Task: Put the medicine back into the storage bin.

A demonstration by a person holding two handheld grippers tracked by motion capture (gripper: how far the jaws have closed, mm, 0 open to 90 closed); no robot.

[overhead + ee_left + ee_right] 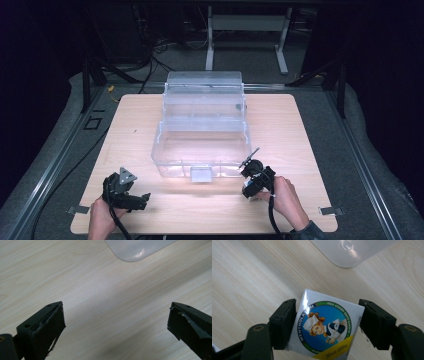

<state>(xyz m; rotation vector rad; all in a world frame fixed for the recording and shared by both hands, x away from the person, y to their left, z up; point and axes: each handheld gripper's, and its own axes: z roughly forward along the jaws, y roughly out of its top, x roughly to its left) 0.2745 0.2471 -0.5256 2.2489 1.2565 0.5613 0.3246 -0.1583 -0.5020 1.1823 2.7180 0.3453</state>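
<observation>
- Two hand-held grippers are seen near the front edge of the worktop [150, 210], one toward each front corner, with a clear plastic box [201, 150] set at the middle, its lid thrown back toward the far edge.
- The right gripper [327, 322] is closed around a small Mentholatum box [325, 327]; the left jaw is pressed against the carton's side, while contact at the right jaw cannot be told for certain, as a thin gap seems to remain there.
- The small carton is found just off the front right corner of the clear box, between the jaws, above or on the worktop; which of the two cannot be told.
- The left gripper [115, 322] is held spread wide above bare wood near the front left corner, with nothing between its jaws.
- The clear box appears empty, as far as its clear walls allow it to be judged.
- The work is judged to be at an early stage: the lid is already open and the carton is being gripped; left to do are the lift over the front wall, the placing inside and, probably, the closing of the lid.
</observation>
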